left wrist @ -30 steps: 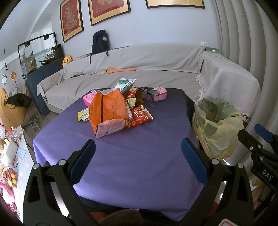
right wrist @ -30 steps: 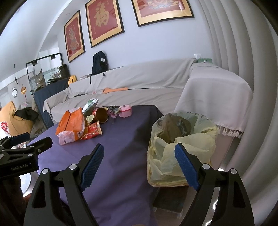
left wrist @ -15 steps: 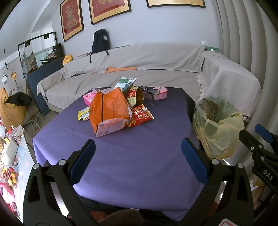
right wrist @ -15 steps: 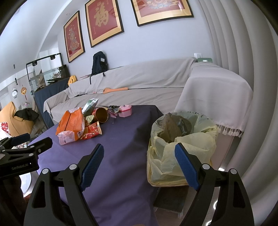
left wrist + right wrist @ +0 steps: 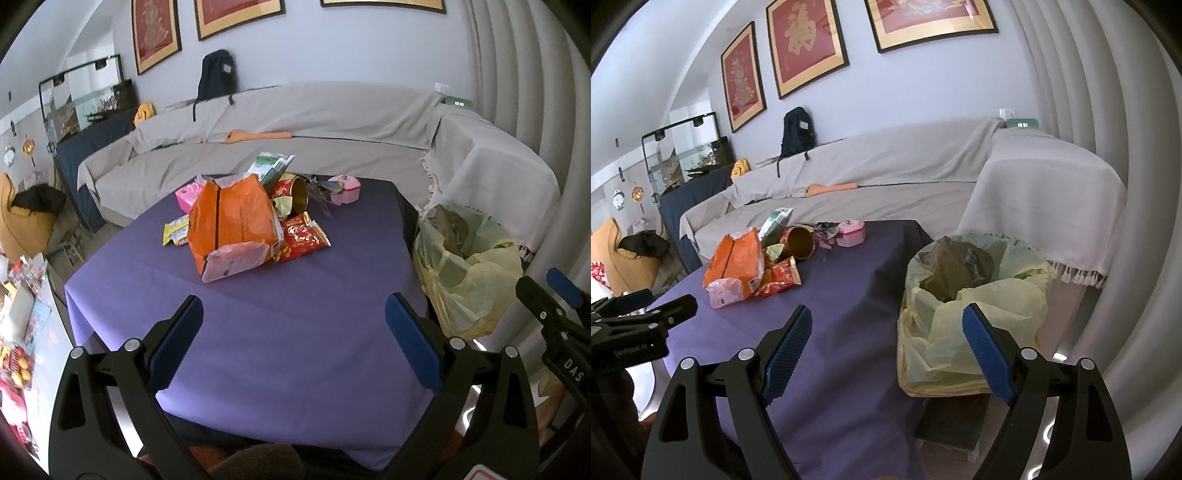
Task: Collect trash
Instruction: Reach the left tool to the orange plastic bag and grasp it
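Both pairs of blue-padded fingers stand spread wide and hold nothing; the left gripper (image 5: 293,332) hangs over bare purple tablecloth (image 5: 258,314), with the heap of wrappers well ahead of its tips: a crumpled orange plastic bag (image 5: 232,225), a red foil snack packet (image 5: 303,238) touching its right side, a gold can (image 5: 297,194) behind. Between the right gripper (image 5: 886,349) fingers lie the cloth's edge and the yellow-lined trash bin (image 5: 975,306), nearer the right pad.

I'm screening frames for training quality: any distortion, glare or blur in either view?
Left wrist view: strong fisheye bending, dark vignette corners; trash pile on the purple table is sharp. Right wrist view: same curvature, the sofa bows; bright floor glare beside the trash bag; no motion blur.
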Demonstrator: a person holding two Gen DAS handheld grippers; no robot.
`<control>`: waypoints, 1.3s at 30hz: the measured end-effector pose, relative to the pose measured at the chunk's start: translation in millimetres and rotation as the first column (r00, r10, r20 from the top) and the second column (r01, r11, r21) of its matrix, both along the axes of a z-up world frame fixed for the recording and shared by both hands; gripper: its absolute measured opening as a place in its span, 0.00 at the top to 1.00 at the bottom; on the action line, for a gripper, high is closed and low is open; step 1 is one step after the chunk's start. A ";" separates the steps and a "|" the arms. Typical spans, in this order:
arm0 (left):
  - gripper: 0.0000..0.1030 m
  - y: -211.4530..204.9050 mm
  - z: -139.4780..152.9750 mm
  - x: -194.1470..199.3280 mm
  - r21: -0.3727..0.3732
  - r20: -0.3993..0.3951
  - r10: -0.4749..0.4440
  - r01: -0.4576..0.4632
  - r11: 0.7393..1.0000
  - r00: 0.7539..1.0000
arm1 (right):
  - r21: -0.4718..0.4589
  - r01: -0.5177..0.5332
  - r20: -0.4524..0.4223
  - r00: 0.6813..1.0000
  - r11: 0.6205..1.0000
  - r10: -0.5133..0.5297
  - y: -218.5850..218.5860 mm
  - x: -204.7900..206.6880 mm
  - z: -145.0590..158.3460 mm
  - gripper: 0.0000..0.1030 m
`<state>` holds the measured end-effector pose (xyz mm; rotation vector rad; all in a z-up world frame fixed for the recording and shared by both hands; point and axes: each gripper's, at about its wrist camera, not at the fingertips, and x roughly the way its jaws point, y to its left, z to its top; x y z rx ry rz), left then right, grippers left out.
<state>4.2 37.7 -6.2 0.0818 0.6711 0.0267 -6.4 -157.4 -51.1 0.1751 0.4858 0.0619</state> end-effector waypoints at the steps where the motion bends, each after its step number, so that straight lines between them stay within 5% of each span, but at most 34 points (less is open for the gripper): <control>1: 0.09 3.2 -0.5 3.5 -0.015 -0.009 0.001 -0.001 1.000 1.000 | 0.001 0.001 -0.005 1.000 1.000 -0.001 -0.5 1.8 -1.0 0.22; 7: 0.09 22.7 -10.3 43.7 -0.118 -0.092 -0.041 0.030 0.993 0.995 | -0.003 -0.005 -0.051 0.999 1.000 0.005 3.7 26.4 -6.5 0.22; 14: 0.09 91.0 -3.4 83.6 -0.142 0.048 -0.009 0.016 0.990 0.999 | -0.030 -0.064 -0.130 0.990 0.997 0.060 26.6 74.4 -11.0 0.22; 19: 0.09 151.5 -17.2 127.9 -0.341 -0.015 -0.050 0.042 0.939 0.999 | -0.050 -0.113 -0.175 0.979 0.992 0.103 56.4 104.9 -15.7 0.22; 22: 0.09 166.7 -30.2 147.3 -0.335 -0.026 -0.005 -0.004 0.942 1.000 | -0.071 -0.146 -0.193 0.973 0.987 0.130 73.2 120.7 -18.3 0.22; 27: 0.09 151.6 -51.4 171.1 -0.268 -0.134 -0.057 0.019 0.963 0.989 | -0.122 -0.164 -0.206 0.969 0.979 0.137 84.9 139.3 -23.3 0.22; 29: 0.10 150.2 -56.6 179.5 -0.307 -0.169 -0.073 0.018 0.952 0.983 | -0.107 -0.152 -0.230 0.965 0.983 0.125 80.3 150.7 -26.5 0.22; 35: 0.29 153.7 -59.1 187.9 -0.367 -0.182 -0.090 0.017 0.930 0.979 | -0.112 -0.103 -0.269 0.961 0.988 0.069 78.5 173.7 -26.6 0.22; 37: 0.39 154.9 -59.0 187.3 -0.388 -0.191 -0.110 0.028 0.921 0.975 | -0.127 -0.099 -0.267 0.962 0.987 0.062 84.4 176.1 -22.4 0.22; 39: 0.61 157.5 -57.7 186.4 -0.394 -0.196 -0.120 0.034 0.919 0.973 | -0.131 -0.109 -0.270 0.960 0.985 0.071 91.2 178.0 -18.9 0.22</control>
